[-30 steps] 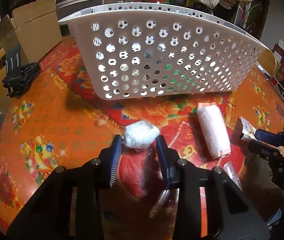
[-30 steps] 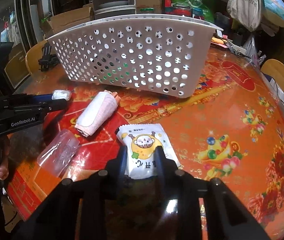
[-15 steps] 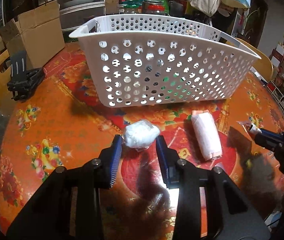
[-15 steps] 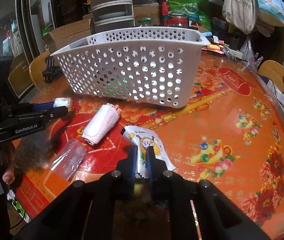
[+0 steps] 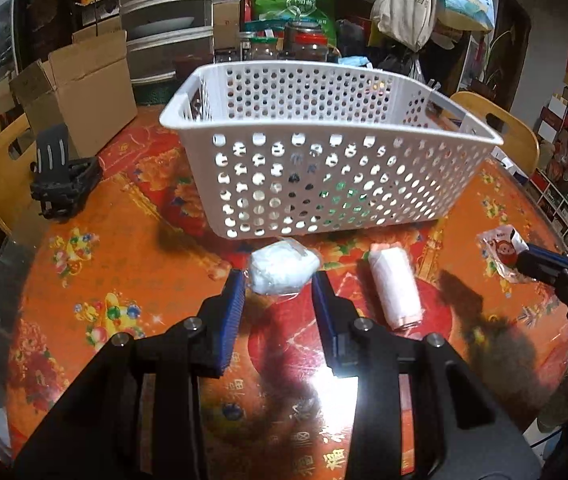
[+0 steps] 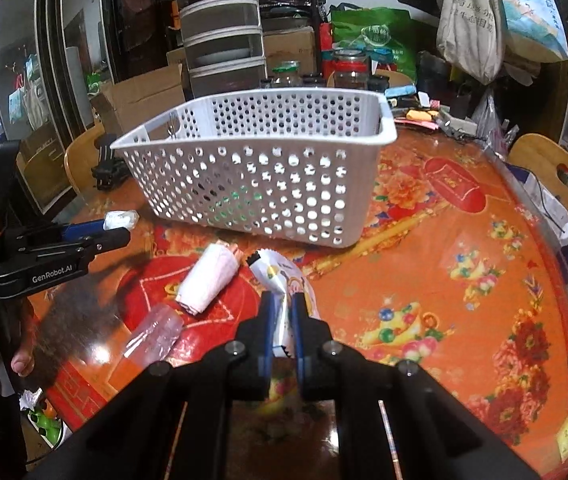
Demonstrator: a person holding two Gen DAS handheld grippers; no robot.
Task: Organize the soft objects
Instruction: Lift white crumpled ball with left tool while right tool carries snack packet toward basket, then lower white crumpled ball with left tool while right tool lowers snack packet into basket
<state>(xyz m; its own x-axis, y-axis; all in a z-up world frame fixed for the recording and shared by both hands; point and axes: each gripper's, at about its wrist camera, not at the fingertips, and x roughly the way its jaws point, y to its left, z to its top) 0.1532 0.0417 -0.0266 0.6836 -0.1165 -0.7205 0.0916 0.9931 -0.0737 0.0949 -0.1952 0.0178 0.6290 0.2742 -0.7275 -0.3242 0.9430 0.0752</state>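
The white perforated plastic basket [image 5: 324, 184] looks matt and smooth. The glossy red-and-orange floral tablecloth [image 5: 95, 272] reflects glare. The white crinkly plastic-wrapped bundle [image 5: 284, 267] shines faintly; the brown cardboard box [image 5: 83, 92] is dull.

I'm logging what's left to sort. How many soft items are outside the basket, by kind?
White wad: 1
Pink-white roll: 1
Snack packet: 1
Clear pouch: 1
Total: 4

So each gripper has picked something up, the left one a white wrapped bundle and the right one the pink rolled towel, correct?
Not quite. In the right wrist view the right gripper pinches a cartoon-printed packet; the pink rolled towel lies on the table. The left gripper does hold the white bundle.
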